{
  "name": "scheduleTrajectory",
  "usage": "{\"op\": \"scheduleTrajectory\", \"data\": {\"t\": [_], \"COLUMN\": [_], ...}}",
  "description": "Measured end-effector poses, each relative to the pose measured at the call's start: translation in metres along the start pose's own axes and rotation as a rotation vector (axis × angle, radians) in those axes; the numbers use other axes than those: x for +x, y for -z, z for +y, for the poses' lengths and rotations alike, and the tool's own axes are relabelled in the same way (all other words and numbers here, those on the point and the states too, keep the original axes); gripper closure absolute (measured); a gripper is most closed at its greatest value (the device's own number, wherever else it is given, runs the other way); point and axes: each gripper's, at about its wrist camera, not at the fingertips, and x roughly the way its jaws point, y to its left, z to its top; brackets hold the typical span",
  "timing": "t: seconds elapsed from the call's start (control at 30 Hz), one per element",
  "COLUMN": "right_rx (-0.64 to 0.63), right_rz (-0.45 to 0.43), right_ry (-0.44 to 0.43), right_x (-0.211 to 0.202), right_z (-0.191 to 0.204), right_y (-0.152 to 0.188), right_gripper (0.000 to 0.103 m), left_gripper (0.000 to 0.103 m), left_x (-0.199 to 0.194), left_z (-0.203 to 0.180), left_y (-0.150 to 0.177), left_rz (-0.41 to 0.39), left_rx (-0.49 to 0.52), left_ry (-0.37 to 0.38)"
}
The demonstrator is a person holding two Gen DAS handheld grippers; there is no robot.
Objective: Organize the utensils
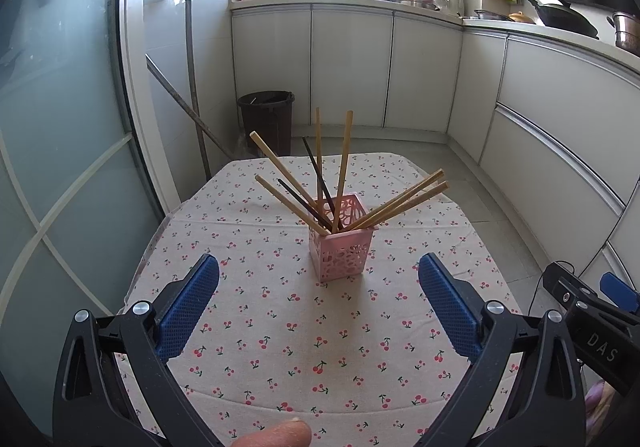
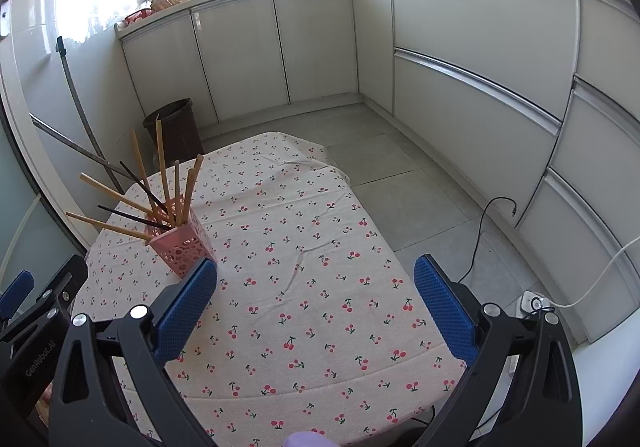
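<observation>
Cherry-print worktop point(image 1: 280, 347) takes up most of the view. Pink holder point(image 1: 342, 243) sits upright around the middle of it, chopsticks point(image 1: 344, 163) fanned out inside. Left gripper point(image 1: 318, 299) and right gripper point(image 2: 316, 301) both hover spread wide, holding nothing.

My table, under its cherry cloth

A cherry-print tablecloth point(image 1: 280, 327) covers my table point(image 2: 440, 379); on it stands only a pink perforated holder point(image 1: 342, 247), with chopsticks point(image 1: 344, 163) fanning out of it.
</observation>
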Motion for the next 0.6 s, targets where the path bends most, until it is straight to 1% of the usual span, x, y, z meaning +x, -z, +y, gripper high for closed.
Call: {"op": "scheduleTrajectory", "data": {"t": [0.6], "right_rx": [-0.006], "right_rz": [0.006], "right_ry": [-0.002], "right_x": [0.001], "right_z": [0.0009], "right_y": [0.0014], "right_gripper": [0.007], "left_gripper": [0.007], "left_x": [0.0014], "left_z": [-0.0012], "left_y": [0.0009], "left_rz": [0.007], "left_rx": [0.011], "left_ry": [-0.009]}}
